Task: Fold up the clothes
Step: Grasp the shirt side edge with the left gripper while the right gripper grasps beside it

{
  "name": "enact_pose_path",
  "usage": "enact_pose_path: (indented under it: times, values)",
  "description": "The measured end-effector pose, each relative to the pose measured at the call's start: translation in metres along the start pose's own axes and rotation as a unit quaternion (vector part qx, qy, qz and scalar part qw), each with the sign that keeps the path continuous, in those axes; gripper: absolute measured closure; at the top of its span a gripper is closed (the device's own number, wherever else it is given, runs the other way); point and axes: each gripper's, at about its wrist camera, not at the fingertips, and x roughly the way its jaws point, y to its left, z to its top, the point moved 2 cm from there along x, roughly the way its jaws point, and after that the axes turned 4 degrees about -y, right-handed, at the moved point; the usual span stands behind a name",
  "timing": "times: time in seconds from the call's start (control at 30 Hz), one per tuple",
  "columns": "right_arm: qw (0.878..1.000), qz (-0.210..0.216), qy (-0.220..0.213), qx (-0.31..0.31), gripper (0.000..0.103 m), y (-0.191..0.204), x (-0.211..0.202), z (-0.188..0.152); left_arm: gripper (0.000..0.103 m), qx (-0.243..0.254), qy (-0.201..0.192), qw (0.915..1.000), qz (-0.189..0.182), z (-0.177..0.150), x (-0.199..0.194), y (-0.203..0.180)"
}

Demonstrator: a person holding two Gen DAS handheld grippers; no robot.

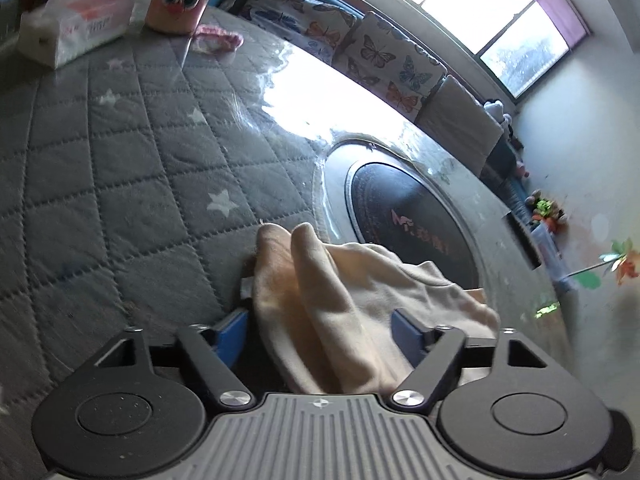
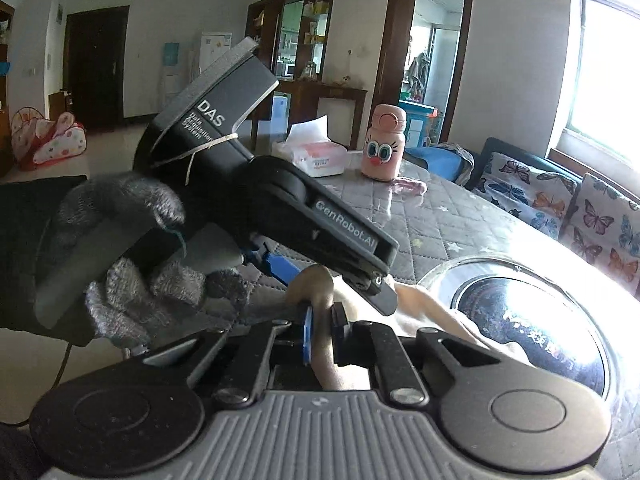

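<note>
Left wrist view: the left gripper (image 1: 320, 320) fills the bottom of the frame, jaws apart, blue pads either side of a cream garment (image 1: 340, 300). The cloth bunches up between the pads and drapes toward the lower centre; whether the pads press on it I cannot tell. The garment lies on the tabletop (image 1: 120, 160), which carries a grey quilted cover with white stars under a clear sheet. Just beyond the cloth, right of centre, a round black cooktop (image 1: 408, 216) is set into the tabletop. Upper left: a tissue pack (image 1: 76, 28) and a pink bottle with cartoon eyes (image 1: 180, 0) just beside it. Butterfly-print cushions (image 1: 380, 56) run along the far edge under a bright window (image 1: 480, 4).

Right wrist view: the right gripper (image 2: 320, 328) at lower centre has its jaws nearly together, clamped on a narrow fold of the same garment (image 2: 320, 284), which rises in a loop above the pads. The left gripper (image 2: 340, 276) reaches in from the upper left and points down at the cloth, just beside the right one. A hand in a grey knit glove (image 2: 132, 256) holds its handle at centre left. The garment trails right toward the cooktop (image 2: 532, 320). Bottle (image 2: 384, 144) and tissue pack (image 2: 316, 152) stand at centre frame.
</note>
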Motion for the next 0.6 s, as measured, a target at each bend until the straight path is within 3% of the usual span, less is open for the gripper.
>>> enact_pose_path:
  times: [0.13,0.23,0.43,0.6]
  values:
    - [1.000,0.006,0.000,0.002,0.095,0.000,-0.003,-0.002,0.065,-0.030,0.006,0.9995,-0.007,-0.001,0.002,0.006]
    - [1.000,0.009,0.002,0.009,0.093,-0.002,-0.005,-0.004,0.079,-0.038,0.007,0.9992,-0.006,-0.001,0.004,0.011]
    - [0.998,-0.001,0.004,0.059,0.092,-0.026,-0.024,-0.013,0.082,-0.030,0.005,0.9995,-0.003,-0.002,0.001,0.013]
    - [0.989,-0.074,0.018,0.123,0.084,-0.075,-0.035,-0.031,0.082,-0.022,0.003,0.9998,-0.001,-0.003,0.001,0.011]
